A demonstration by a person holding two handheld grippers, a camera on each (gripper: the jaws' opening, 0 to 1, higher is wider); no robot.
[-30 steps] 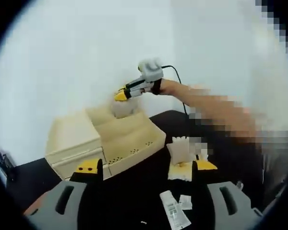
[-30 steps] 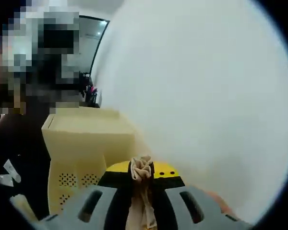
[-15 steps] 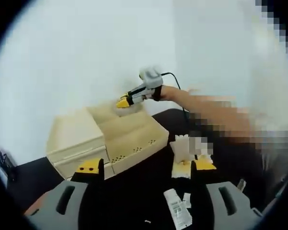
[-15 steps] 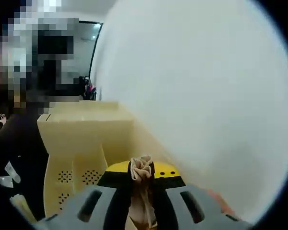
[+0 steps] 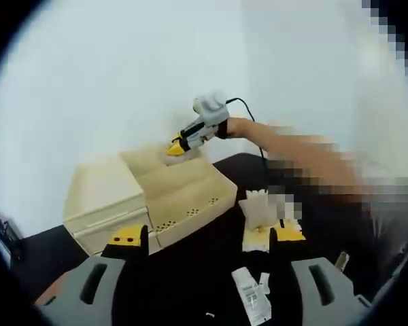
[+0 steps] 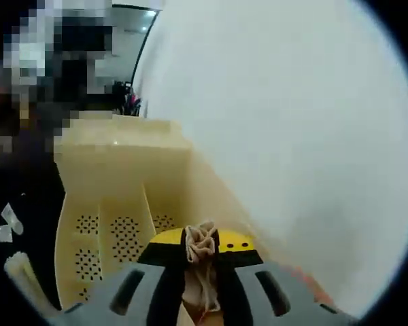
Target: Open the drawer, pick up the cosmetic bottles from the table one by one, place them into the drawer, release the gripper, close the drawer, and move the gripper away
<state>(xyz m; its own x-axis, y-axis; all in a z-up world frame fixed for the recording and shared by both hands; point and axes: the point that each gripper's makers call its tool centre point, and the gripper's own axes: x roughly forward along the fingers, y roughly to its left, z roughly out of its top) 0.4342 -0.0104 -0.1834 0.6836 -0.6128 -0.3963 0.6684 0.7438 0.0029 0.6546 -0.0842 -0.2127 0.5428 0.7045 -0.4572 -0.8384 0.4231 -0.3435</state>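
A dark surface carries a cream cabinet with its drawer pulled open. The right tool hovers over the drawer's back end, jaws closed on a beige crinkle-topped sachet. The left tool hangs gaping and empty above the surface, near a white tube and another sachet.

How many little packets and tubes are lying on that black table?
3 that I can make out: a cream pouch standing near the open drawer, a white tube and a small sachet beside it. The left gripper may hide more.
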